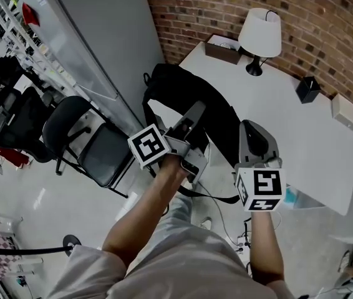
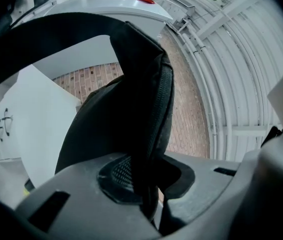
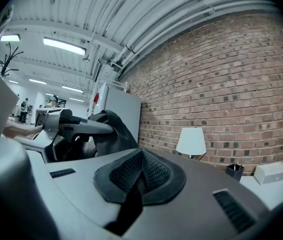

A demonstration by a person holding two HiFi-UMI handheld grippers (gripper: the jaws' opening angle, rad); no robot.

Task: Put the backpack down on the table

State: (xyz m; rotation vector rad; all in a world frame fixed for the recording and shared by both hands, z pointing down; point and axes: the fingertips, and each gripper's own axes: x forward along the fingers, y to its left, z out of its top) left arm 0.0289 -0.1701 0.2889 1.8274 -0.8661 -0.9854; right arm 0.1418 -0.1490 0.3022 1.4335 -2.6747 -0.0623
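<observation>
Figure: a backpack [image 1: 217,108] is held at the near left corner of a table [image 1: 289,129] by two grippers. The left gripper [image 1: 195,116] has its jaws clamped on a thick padded edge of the bag, a hold that probably takes most of the weight. The right gripper [image 1: 251,132] has its jaws pressed together on one thin strap [image 3: 129,204], which appears to steady the other side. The bag hangs between the two, partly over the tabletop. Whether its bottom touches the surface cannot be told. One loose loop [image 1: 217,198] dangles below the table edge. The bare near half looks like the landing spot, since the small things stand along the far side. Count: one backpack, two grippers, one table, one lamp [image 1: 261,33], one brown box [image 1: 223,48], one black pen cup [image 1: 307,90], one white box [image 1: 348,114] and one black chair [image 1: 92,143] beside the table.
</observation>
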